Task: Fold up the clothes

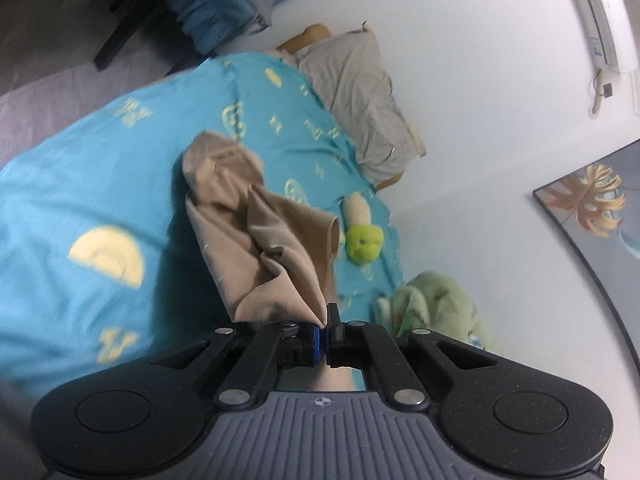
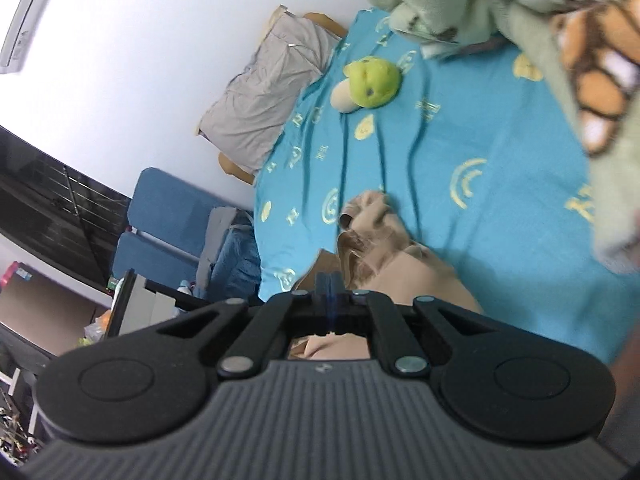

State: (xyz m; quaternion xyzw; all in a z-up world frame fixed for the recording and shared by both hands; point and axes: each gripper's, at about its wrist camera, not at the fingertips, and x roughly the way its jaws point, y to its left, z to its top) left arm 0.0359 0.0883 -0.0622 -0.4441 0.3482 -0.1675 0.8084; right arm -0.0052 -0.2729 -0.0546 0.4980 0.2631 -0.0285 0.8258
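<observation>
A beige garment (image 1: 256, 236) hangs in loose folds over the blue patterned bedspread (image 1: 80, 184). My left gripper (image 1: 325, 326) is shut on one corner of it and holds it up. In the right wrist view the same beige garment (image 2: 396, 256) lies bunched just past my right gripper (image 2: 330, 286). That gripper's jaws are together, and the cloth runs under them; whether it pinches the cloth is unclear.
A green plush toy (image 1: 362, 242) lies on the bedspread, also in the right wrist view (image 2: 372, 82). A grey pillow (image 1: 356, 92) lies at the bed's head by the white wall. A green patterned blanket (image 2: 540, 20) is heaped at the bed's side. Blue chairs (image 2: 160, 224) stand beside the bed.
</observation>
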